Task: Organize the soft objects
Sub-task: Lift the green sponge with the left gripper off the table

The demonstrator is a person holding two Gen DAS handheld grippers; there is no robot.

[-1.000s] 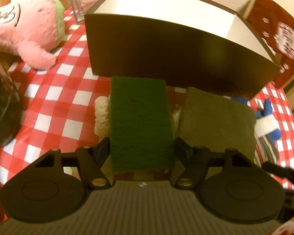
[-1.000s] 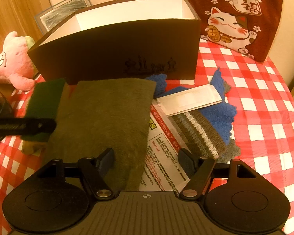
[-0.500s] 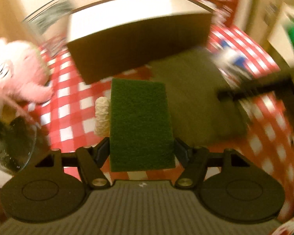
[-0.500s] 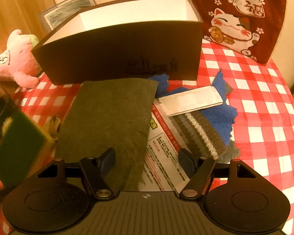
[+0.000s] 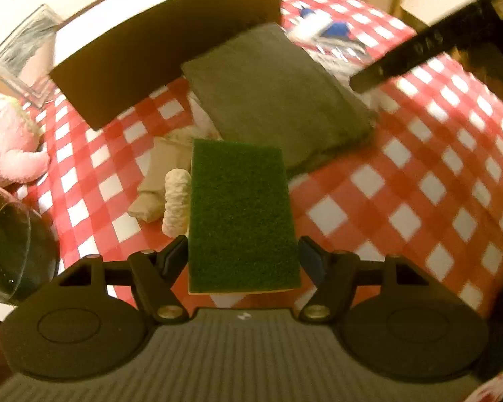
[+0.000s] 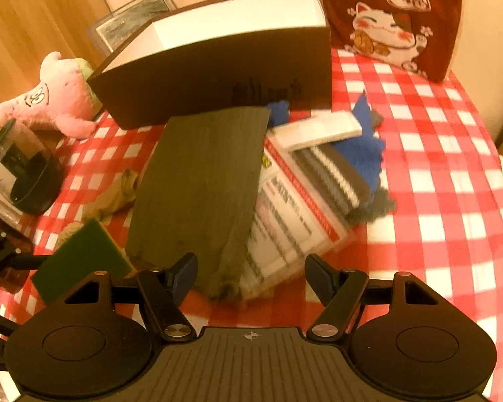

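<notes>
Green sponge (image 5: 241, 217), red-wht check cloth (image 5: 402, 201)

Left wrist view: pink plush toy (image 5: 6, 140) cut off at left edge; blue cloth items (image 5: 332, 30) upper right motion-blurred, unreadable. Right wrist view: printed white-and-red paper package (image 6: 285, 214) partly hidden under olive-green folded cloth (image 6: 201, 181), its text blurred; embossed marking on dark brown cardboard box (image 6: 218, 77) illegible; green scouring sponge (image 6: 80, 264) lower left partly hidden behind gripper body.

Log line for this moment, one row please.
left gripper: shut on green sponge, held above table | right gripper: open, over olive cloth | box: open behind
</notes>
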